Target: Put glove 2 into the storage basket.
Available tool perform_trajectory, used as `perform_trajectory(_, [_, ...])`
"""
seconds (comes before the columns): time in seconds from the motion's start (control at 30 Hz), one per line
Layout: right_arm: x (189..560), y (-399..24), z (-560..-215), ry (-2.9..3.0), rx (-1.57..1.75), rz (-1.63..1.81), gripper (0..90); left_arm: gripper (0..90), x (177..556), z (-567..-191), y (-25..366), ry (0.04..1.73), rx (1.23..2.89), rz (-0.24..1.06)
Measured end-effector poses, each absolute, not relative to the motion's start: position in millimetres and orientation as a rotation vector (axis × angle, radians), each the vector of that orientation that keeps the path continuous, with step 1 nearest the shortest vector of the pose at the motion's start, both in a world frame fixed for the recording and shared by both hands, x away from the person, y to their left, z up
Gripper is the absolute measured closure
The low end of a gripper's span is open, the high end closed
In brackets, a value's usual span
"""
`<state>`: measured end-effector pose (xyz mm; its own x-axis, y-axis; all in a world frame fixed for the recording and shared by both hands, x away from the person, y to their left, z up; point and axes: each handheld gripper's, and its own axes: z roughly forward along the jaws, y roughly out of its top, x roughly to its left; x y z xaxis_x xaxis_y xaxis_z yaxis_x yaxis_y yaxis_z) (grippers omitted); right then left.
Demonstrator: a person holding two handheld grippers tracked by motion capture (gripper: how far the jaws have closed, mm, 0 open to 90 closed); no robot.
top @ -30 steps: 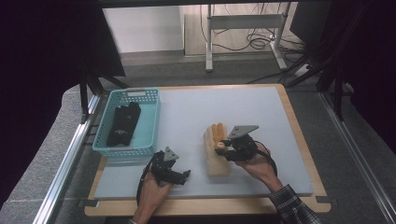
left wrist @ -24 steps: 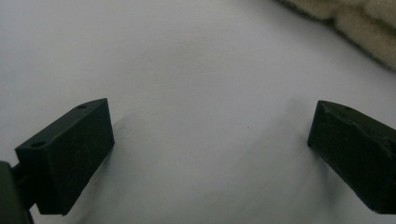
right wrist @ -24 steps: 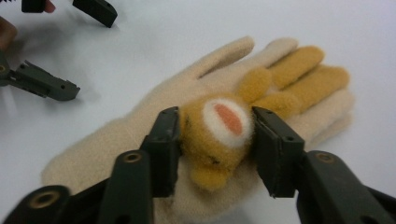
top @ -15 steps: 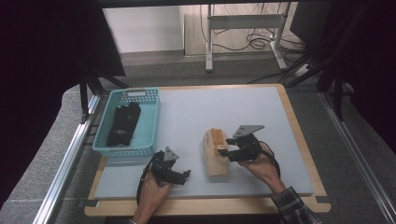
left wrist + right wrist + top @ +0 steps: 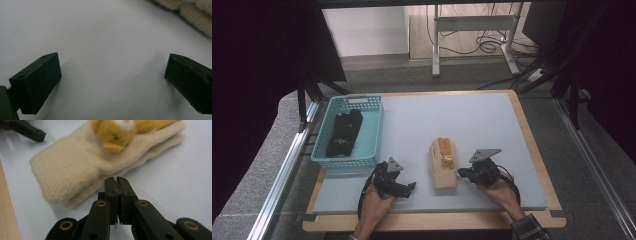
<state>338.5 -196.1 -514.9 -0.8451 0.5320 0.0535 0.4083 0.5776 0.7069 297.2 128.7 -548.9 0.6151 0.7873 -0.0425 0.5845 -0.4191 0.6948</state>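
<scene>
1. Since a second ago the right tongs have drawn back from over the cream gloves and sunk to the desk at their right edge; the jaws have just been closing and now meet, with nothing caught between them.
2. On the desk's pale top, the gloves lie near the front edge, between the two hands, as a stacked pair with a small orange plush animal on top.
3. A teal basket stands at the desk's left side, well apart from the gloves, with a dark folded item inside.
4. In the right gripper view the shut tips sit just beside the gloves' long side; I cannot tell whether they touch the fleece.
5. The left tongs rest low over bare desk left of the gloves, jaws spread wide and holding nothing; a fleece corner shows beyond them in the left gripper view.
</scene>
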Motion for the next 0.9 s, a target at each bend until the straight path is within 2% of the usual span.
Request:
perform_trajectory(0.57, [327.5,-155.1,-527.5,2.675,0.72,1.165,85.5,1.0,288.9,-547.0,154.9,1.126,2.165,0.434])
perform_trajectory(0.9, [328.6,-124.6,-528.8,2.665,0.688,1.164,85.2,0.5,288.7,-551.0,162.5,1.138,2.13,0.403])
